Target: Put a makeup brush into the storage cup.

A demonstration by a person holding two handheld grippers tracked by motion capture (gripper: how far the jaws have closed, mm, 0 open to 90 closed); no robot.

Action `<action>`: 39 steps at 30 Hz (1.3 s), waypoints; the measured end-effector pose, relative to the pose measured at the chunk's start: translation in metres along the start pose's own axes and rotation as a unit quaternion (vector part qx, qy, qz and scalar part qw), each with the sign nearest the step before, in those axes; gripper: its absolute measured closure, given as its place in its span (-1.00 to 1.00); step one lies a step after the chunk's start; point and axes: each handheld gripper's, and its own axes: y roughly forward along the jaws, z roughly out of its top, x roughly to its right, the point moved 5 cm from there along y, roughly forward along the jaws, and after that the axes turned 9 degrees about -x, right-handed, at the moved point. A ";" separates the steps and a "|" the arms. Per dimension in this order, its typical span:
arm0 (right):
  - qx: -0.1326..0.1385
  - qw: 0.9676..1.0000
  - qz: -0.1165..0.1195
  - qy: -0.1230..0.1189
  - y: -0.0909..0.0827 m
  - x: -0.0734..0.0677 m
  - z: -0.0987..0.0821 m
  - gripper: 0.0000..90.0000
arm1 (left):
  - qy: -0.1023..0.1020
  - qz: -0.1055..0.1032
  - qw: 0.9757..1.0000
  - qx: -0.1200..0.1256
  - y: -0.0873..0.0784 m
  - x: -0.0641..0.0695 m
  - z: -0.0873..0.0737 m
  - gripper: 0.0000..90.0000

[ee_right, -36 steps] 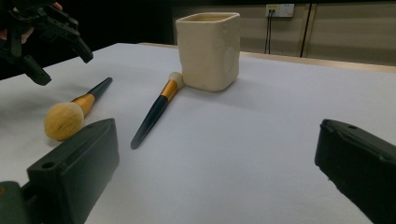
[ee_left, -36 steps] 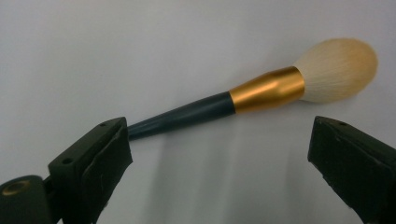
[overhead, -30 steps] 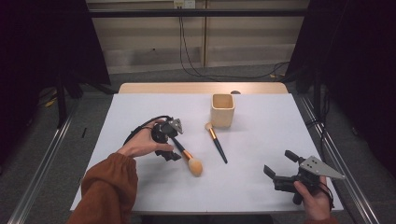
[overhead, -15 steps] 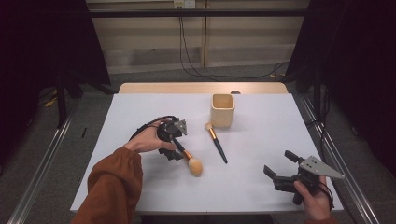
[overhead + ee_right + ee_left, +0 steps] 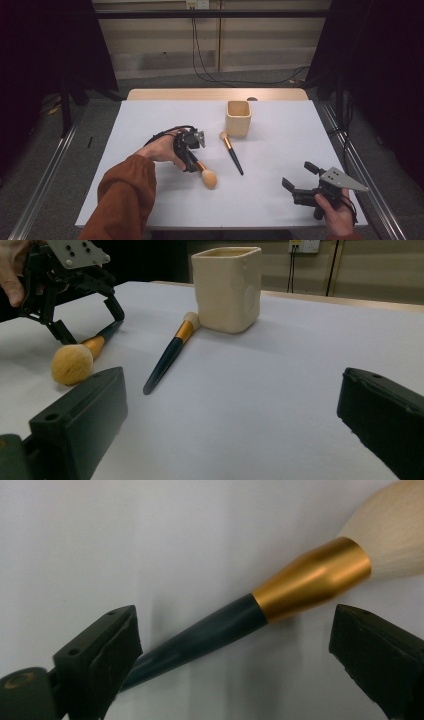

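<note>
Powder brush (image 5: 201, 170) is lying flat on the white tabletop (image 5: 280, 210), fluffy head toward the person, dark handle pointing away and to the left. Left hand-held gripper (image 5: 190, 156) is lowered over the handle, jaws spread wide on either side of it; nothing is clamped. In the left gripper view the brush (image 5: 260, 615) is seen crossing the gap between the two jaws, gold collar and pale bristles to the upper right, handle end running just beside the left jaw; contact there cannot be told. Left hand (image 5: 162, 147) is wrapped around the gripper body, orange sleeve (image 5: 125, 195) coming in from the bottom.

Right hand-held gripper (image 5: 299, 186) is held low near the right front edge of the tabletop, well apart from the brushes, jaws wide open and empty. Right hand (image 5: 336, 216) is gripping it from below.

Second, thinner brush (image 5: 231, 152) is lying just right of the powder brush, small head touching or almost touching the base of the cream cup (image 5: 238, 118). Cup is standing upright near the middle back of the tabletop.
</note>
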 end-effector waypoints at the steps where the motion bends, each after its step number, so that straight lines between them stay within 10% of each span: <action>1: -0.001 1.000 0.001 0.001 0.000 0.000 0.000 -1.00 | -0.001 -0.002 1.000 -0.007 0.002 0.000 0.000 -0.83; 19: -0.005 1.000 0.001 -0.001 0.001 -0.001 -0.001 -1.00 | 0.005 -0.026 0.999 -0.027 0.007 0.000 0.004 -0.51; 39: -0.007 1.000 0.000 -0.001 0.001 0.000 -0.002 -1.00 | -0.001 -0.033 0.999 -0.042 0.001 0.008 0.007 0.42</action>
